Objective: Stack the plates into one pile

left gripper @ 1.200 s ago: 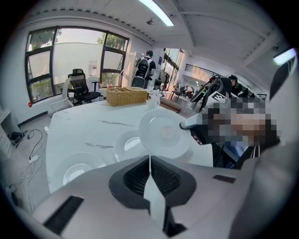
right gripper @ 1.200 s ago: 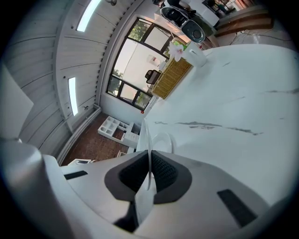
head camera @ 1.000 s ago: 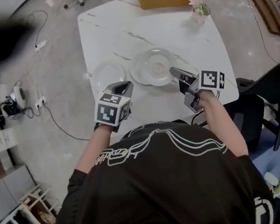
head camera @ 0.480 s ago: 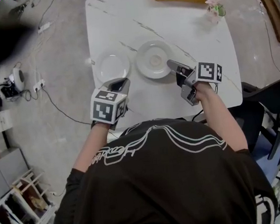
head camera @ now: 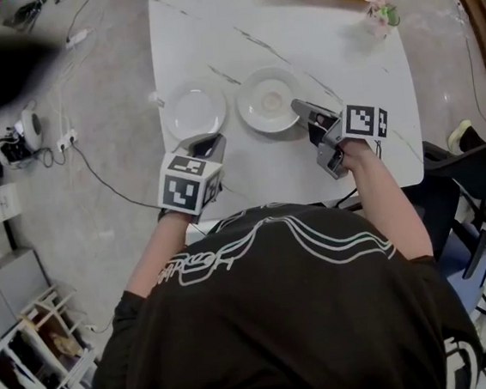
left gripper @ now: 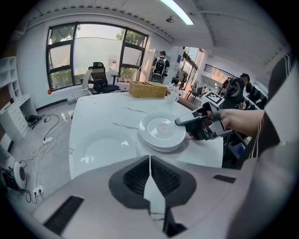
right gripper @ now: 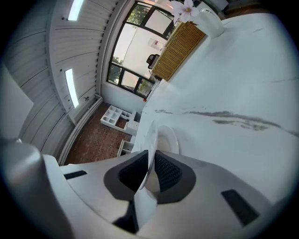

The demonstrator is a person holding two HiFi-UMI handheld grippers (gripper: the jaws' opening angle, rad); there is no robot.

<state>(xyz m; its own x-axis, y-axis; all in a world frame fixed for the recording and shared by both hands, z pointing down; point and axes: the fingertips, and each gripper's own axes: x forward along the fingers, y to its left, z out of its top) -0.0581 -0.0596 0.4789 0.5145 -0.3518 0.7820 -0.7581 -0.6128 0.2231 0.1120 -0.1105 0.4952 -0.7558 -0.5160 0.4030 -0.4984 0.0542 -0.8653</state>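
1. Your left hand-held gripper [head camera: 207, 143] is hovering just on the near side of the left plate [head camera: 196, 113], jaws pressed together and empty.
2. The left plate is lying flat close to the worktop's [head camera: 331, 42] left edge, leaving little margin there.
3. Just right of the left plate, your right hand-held gripper [head camera: 300, 107] is pinching the right plate [head camera: 268, 100] by its rim; you are probably beginning the lift.
4. Next is likely raising it and carrying it over the left plate; beyond both, bare worktop is giving you room.
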